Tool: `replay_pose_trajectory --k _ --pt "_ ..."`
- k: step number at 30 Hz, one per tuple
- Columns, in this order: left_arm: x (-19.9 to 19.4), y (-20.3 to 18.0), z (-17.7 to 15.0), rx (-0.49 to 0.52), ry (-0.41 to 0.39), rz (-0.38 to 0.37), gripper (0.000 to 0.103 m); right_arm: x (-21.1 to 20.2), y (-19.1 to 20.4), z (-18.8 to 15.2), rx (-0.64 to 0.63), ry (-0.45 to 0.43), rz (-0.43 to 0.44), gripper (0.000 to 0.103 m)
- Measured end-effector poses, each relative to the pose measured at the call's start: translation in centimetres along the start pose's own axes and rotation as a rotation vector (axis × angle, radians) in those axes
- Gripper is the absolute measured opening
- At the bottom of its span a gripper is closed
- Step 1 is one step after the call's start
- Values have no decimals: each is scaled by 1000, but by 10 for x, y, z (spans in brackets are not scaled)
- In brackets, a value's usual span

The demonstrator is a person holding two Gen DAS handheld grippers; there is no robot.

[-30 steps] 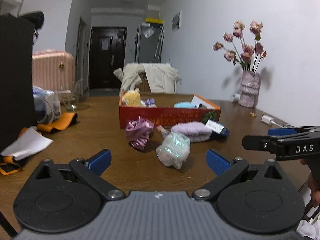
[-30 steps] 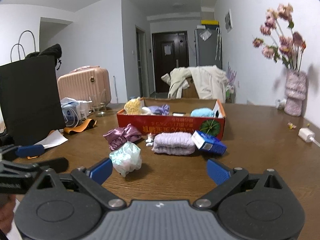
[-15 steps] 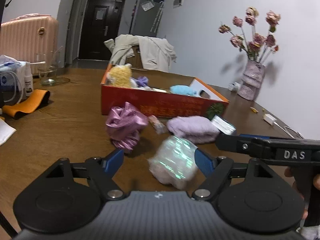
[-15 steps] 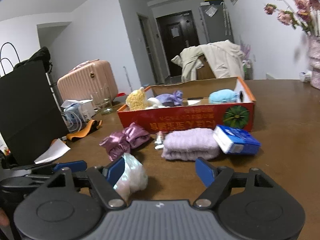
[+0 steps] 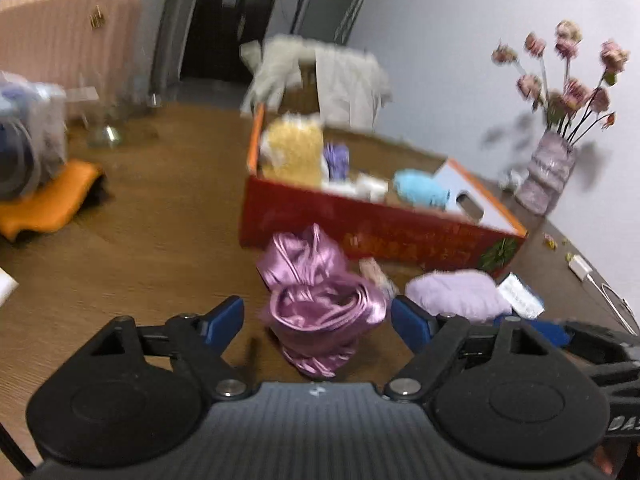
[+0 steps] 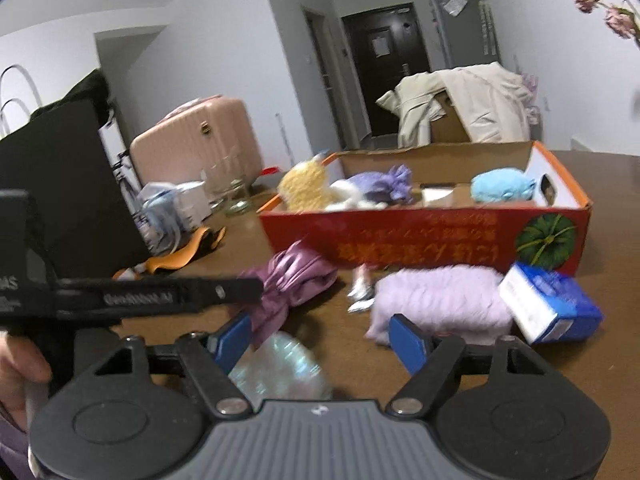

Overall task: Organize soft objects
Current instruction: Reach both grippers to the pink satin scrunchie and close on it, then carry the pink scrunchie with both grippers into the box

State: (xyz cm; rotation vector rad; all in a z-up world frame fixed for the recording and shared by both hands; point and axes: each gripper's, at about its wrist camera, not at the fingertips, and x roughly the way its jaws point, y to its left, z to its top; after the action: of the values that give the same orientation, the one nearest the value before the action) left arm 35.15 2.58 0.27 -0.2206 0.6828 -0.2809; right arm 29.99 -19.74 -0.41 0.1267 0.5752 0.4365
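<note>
Two tongs are in play. The left tongs [image 5: 318, 318] are closing, with the pink satin bundle [image 5: 320, 300] between the blue pads but not yet visibly pressed from either side. The right tongs [image 6: 320, 340] stand partly open, and the iridescent crinkly pouch [image 6: 280, 368] sits low against the left pad, not clamped so far as can be seen.

Step in hand, as judged: the satin bundle is to be gripped and carried to the red box [image 5: 360, 224], which lies just beyond it on the tabletop [image 5: 160, 248].
- The bundle should be taken through its thick knotted middle (loose folds are likely to slip out).
- It should be lifted clear of the box's near wall before release.
- The small wrapped item [image 5: 374, 274] just behind the bundle should be kept out of the pinch.

Also outside the box: a lilac fluffy roll [image 6: 440, 300] and a blue carton [image 6: 552, 308], touching each other.

Already in the box: a yellow plush [image 6: 308, 188], a purple cloth [image 6: 384, 186] and a light blue plush [image 6: 500, 190].

Tabletop: brown wood, cluttered at its left with an orange strap [image 5: 44, 200]. Room: a pink suitcase [image 6: 200, 140], a dark door [image 6: 384, 60], a vase of dried flowers [image 5: 548, 176] near a white wall. Both views are blurred.
</note>
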Motion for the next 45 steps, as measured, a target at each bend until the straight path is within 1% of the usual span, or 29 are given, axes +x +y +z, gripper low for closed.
replay_pose_trajectory --k 1,2,3,5,8,11,13,15,16,18,20,21,22,24,26,27,28,29,32,34,36,37,38,39,41,42,43,44,45 --pt "6 1 0 -13 19 -3 58 -1 -3 1 5 -4 -9 75" --pt "9 1 -1 -21 30 -8 37 -1 -5 2 10 -4 -15 75" --pt "9 2 -1 -20 22 -21 27 -3 -7 2 13 -6 -20 75" --pt "0 2 -1 -37 -8 -29 24 -7 -8 1 16 -13 -29 75" --pt "-34 -5 -1 -31 -78 -47 23 -21 -6 2 0 -39 -36 75" --pt "-79 -13 -11 -3 -117 -128 23 -41 -4 4 -16 -71 -38 75" --pt "-107 -17 -26 10 -107 -197 23 -54 -4 5 -30 -86 -47 75" --pt "-125 -24 -42 3 -72 -272 23 -69 -5 4 -32 -101 -61 75" --pt "-131 -29 -49 4 -53 -308 23 -74 -6 3 -30 -108 -71 75" --pt "-140 -40 -61 49 -41 -402 23 -84 -8 0 -19 -114 -96 75" --pt "-139 -47 -71 77 -5 -457 24 -93 -11 -5 -9 -109 -106 75" --pt "-133 -52 -78 99 44 -459 24 -96 -12 -9 -6 -94 -109 75" --pt "-125 -56 -85 120 76 -440 24 -97 -11 -14 -8 -73 -112 75" --pt "-111 -57 -96 138 125 -378 24 -98 -7 -27 -23 -30 -101 75" --pt "-103 -51 -102 122 136 -364 26 -97 -3 -39 -22 5 -86 75" --pt "-103 -44 -105 106 141 -368 33 -95 -3 -45 -12 18 -75 75" --pt "-102 -39 -105 94 136 -384 40 -92 -4 -50 9 34 -59 75" --pt "-102 -36 -105 88 124 -389 52 -87 -3 -54 21 46 -49 75" --pt "-105 -27 -101 91 83 -289 54 -76 1 -61 15 76 -45 73" --pt "-102 -20 -100 67 77 -202 54 -70 5 -64 15 90 -24 66" --pt "-105 -12 -101 17 75 -147 54 -65 9 -65 20 100 -13 64" --pt "-107 -9 -102 3 71 -138 54 -63 10 -65 22 103 -8 62" --pt "-110 -7 -101 -14 67 -137 54 -62 11 -65 23 108 -3 61" --pt "-113 -6 -100 -30 64 -142 54 -61 12 -65 23 112 4 57" --pt "-119 -7 -99 -48 59 -188 54 -59 13 -65 29 129 15 45" --pt "-121 -10 -99 -50 59 -215 57 -58 14 -66 27 138 21 39" --pt "-121 -12 -99 -50 60 -233 58 -58 15 -67 28 139 20 39" --pt "-121 -15 -101 -41 65 -243 63 -58 14 -67 31 139 22 38" --pt "-117 -20 -102 -29 75 -234 64 -57 13 -67 36 138 25 37"
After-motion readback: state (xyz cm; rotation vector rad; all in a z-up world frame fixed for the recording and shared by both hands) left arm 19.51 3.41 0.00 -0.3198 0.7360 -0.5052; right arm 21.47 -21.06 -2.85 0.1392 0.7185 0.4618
